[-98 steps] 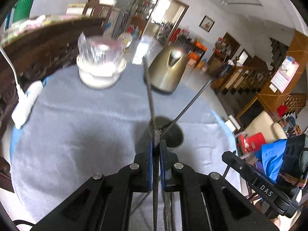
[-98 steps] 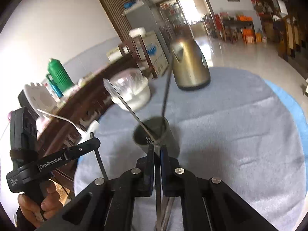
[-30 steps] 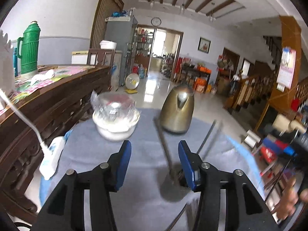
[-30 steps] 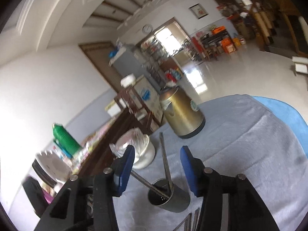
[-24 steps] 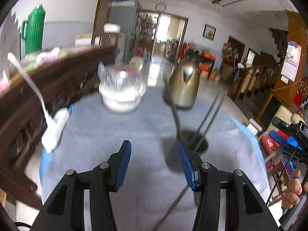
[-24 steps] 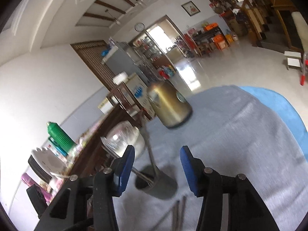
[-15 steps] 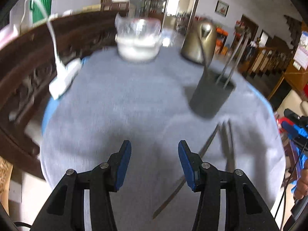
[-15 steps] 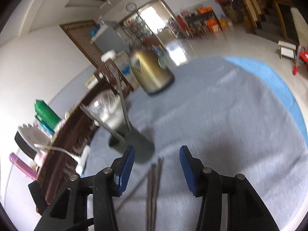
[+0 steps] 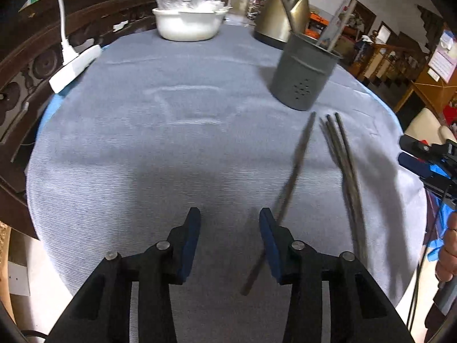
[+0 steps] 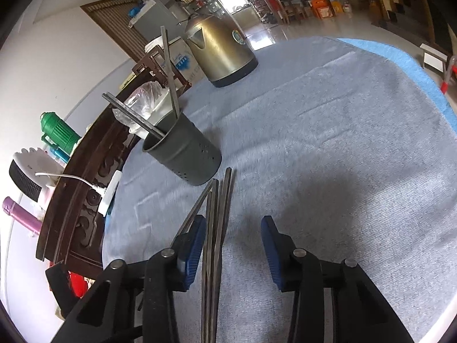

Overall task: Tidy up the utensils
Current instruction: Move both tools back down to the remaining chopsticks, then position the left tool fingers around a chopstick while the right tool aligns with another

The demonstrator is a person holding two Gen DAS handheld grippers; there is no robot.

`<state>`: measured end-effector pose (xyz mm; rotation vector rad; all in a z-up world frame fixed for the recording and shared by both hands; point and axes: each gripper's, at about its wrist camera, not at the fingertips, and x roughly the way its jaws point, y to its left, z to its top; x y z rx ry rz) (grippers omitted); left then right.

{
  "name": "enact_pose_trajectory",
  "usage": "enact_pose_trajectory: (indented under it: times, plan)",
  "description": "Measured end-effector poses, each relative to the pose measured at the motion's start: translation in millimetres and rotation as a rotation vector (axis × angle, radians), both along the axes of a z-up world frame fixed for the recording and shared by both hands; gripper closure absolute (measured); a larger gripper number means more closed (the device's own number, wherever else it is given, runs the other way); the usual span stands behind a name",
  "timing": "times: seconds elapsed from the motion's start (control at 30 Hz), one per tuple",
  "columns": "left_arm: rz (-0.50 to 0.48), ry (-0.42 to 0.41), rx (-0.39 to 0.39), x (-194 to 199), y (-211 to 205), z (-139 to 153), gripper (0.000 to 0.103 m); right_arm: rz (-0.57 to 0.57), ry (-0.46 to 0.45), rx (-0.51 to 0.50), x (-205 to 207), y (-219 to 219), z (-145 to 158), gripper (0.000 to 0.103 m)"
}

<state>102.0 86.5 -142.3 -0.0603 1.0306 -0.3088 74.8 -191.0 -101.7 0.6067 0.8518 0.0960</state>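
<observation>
Chopsticks (image 10: 212, 228) lie loose on the grey cloth (image 10: 328, 143), a bundle between the right gripper (image 10: 232, 245) jaws, near its left pad, unpinched. One single chopstick (image 9: 288, 191) passes behind the left gripper (image 9: 230, 240) right pad. Both jaws are closing, nothing gripped. Ahead stands the grey holder (image 10: 182, 154), two chopsticks inside.

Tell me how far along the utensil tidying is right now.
Partly done. Two chopsticks already stand in the gray holder. Four more chopsticks lie loose on the cloth. Both tools are empty and closing: the right tool straddles the bundle, the left tool sits beside the stray one. Picking up and dropping in remain.
</observation>
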Motion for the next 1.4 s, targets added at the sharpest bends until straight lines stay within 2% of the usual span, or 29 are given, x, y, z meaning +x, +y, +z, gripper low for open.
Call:
enact_pose_trajectory:
  times: [0.23, 0.3, 0.47, 0.6, 0.8, 0.97, 1.03, 1.13, 1.2, 1.4]
  plan:
    - [-0.099, 0.035, -0.048, -19, -31, 1, 0.063, -0.004, 0.012, 0.010, 3, -3, -5, 0.060]
    - [-0.130, 0.036, -0.044, -26, -41, 1, 0.069, -0.003, 0.017, 0.013, 4, -3, -8, 0.060]
    - [-0.220, 0.102, -0.155, -29, -52, 4, 0.072, 0.003, 0.021, 0.016, 4, -3, -11, 0.060]
    - [-0.189, 0.068, -0.184, -18, -45, 17, 0.072, -0.002, 0.019, 0.023, 5, -6, -12, 0.060]
    - [-0.145, 0.034, -0.165, 11, -41, 28, 0.072, 0.009, 0.022, 0.021, 7, -1, -14, 0.064]
    - [-0.154, 0.034, -0.151, 30, -51, 27, 0.072, 0.024, 0.025, 0.010, 10, 4, -17, 0.066]
    - [-0.174, 0.044, -0.152, 33, -53, 24, 0.069, 0.023, 0.027, 0.004, 12, 4, -18, 0.066]
    - [-0.190, 0.054, -0.139, 41, -65, 21, 0.059, 0.014, 0.035, 0.011, 13, 1, -21, 0.066]
    - [-0.209, 0.053, -0.131, 45, -74, 19, 0.046, 0.007, 0.041, 0.014, 13, -2, -23, 0.066]
    - [-0.231, 0.048, -0.045, 53, -99, 10, 0.044, -0.011, 0.051, 0.033, 13, -13, -30, 0.066]
